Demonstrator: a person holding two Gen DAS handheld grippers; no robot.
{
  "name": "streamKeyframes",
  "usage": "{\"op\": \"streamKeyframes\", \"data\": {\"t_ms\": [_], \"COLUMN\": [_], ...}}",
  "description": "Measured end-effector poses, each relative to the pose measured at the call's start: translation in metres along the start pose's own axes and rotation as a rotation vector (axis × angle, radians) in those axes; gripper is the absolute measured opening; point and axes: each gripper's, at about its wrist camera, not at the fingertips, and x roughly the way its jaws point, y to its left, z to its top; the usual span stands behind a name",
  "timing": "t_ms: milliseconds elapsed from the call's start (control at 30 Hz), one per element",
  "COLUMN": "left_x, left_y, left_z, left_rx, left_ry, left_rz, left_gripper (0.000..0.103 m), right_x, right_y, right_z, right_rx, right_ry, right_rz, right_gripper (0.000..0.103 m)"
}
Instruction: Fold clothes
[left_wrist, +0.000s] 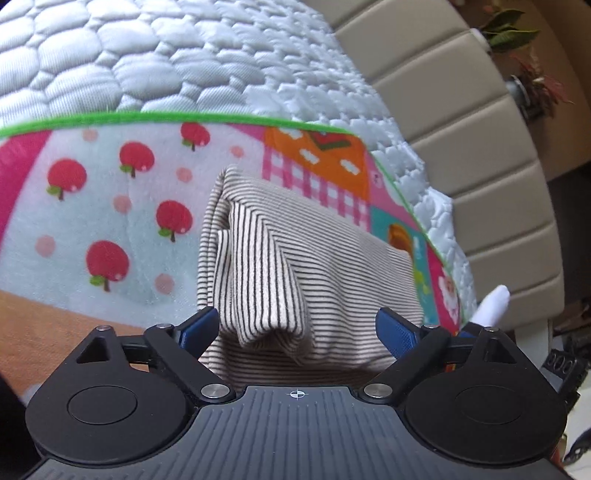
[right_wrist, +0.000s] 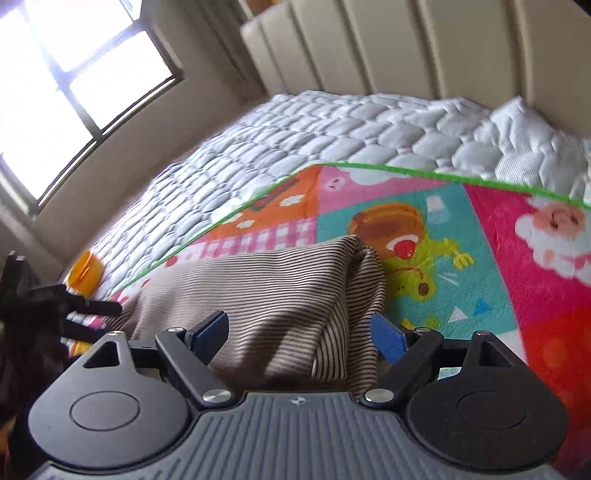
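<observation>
A beige garment with thin dark stripes (left_wrist: 295, 266) lies folded in a thick bundle on a colourful play mat (left_wrist: 110, 192). My left gripper (left_wrist: 297, 328) is open, its blue fingers (left_wrist: 201, 326) on either side of the bundle's near end, not pinching it. In the right wrist view the same garment (right_wrist: 266, 295) lies on the mat (right_wrist: 480, 258). My right gripper (right_wrist: 299, 334) is open too, its fingers (right_wrist: 388, 336) straddling the near edge of the cloth. The left gripper's black frame (right_wrist: 55, 306) shows at the far left.
The mat lies on a white quilted mattress (right_wrist: 332, 129) with a beige padded headboard (left_wrist: 461, 129). An orange cup (right_wrist: 85, 273) sits by the mat's left edge. A window (right_wrist: 74, 74) is at the left. A white-gloved fingertip (left_wrist: 493, 302) shows at the right.
</observation>
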Motion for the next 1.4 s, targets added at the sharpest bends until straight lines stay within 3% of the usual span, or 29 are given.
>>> {"op": "streamKeyframes", "data": {"t_ms": [67,133,167,233,267,300,333,367,633,733,900,1267,1367,1400], "left_x": [0.010,0.017,0.020,0.025,0.026,0.025,0.022,0.016,-0.038,-0.032,-0.004,-0.002,0.006,0.009], "left_y": [-0.002,-0.005,-0.006,-0.010,-0.012,-0.015,-0.018,-0.023,-0.045,-0.040,-0.023,-0.030,-0.028,-0.027], "left_z": [0.001,0.001,0.001,-0.001,-0.002,-0.002,-0.003,-0.004,-0.041,-0.058,-0.069,-0.060,-0.060,-0.060], "left_rx": [0.001,0.031,0.049,0.088,0.106,0.123,0.138,0.154,0.220,0.223,0.199,0.200,0.204,0.198], "left_ry": [-0.002,-0.002,-0.002,-0.005,-0.008,-0.012,-0.017,-0.024,-0.031,0.003,0.027,-0.055,-0.043,-0.035], "left_rz": [0.026,0.055,0.069,0.107,0.123,0.136,0.135,0.121,0.004,0.050,0.173,0.183,0.236,0.250], "left_gripper": [0.087,0.071,0.070,0.058,0.055,0.046,0.036,0.034,0.032,0.032,0.035,0.035,0.036,0.039], "right_x": [0.025,0.050,0.063,0.075,0.076,0.078,0.071,0.064,-0.005,-0.002,0.023,0.022,0.036,0.041], "right_y": [0.002,0.006,0.009,0.018,0.025,0.031,0.035,0.037,0.038,0.030,0.022,0.036,0.026,0.023], "right_z": [-0.005,-0.012,-0.015,-0.019,-0.019,-0.019,-0.016,-0.013,-0.021,-0.038,-0.061,-0.040,-0.043,-0.048], "right_rx": [-0.010,-0.028,-0.044,-0.105,-0.145,-0.184,-0.200,-0.202,-0.169,-0.128,-0.165,-0.222,-0.183,-0.180], "right_ry": [0.017,0.057,0.081,0.084,0.074,0.063,0.050,0.043,0.007,0.022,-0.001,-0.126,-0.083,-0.058], "right_rz": [-0.025,-0.048,-0.065,-0.101,-0.113,-0.125,-0.121,-0.104,-0.031,-0.068,-0.152,-0.153,-0.151,-0.161], "right_gripper": [0.085,0.085,0.085,0.079,0.063,0.043,0.029,0.022,0.022,0.022,0.029,0.027,0.028,0.034]}}
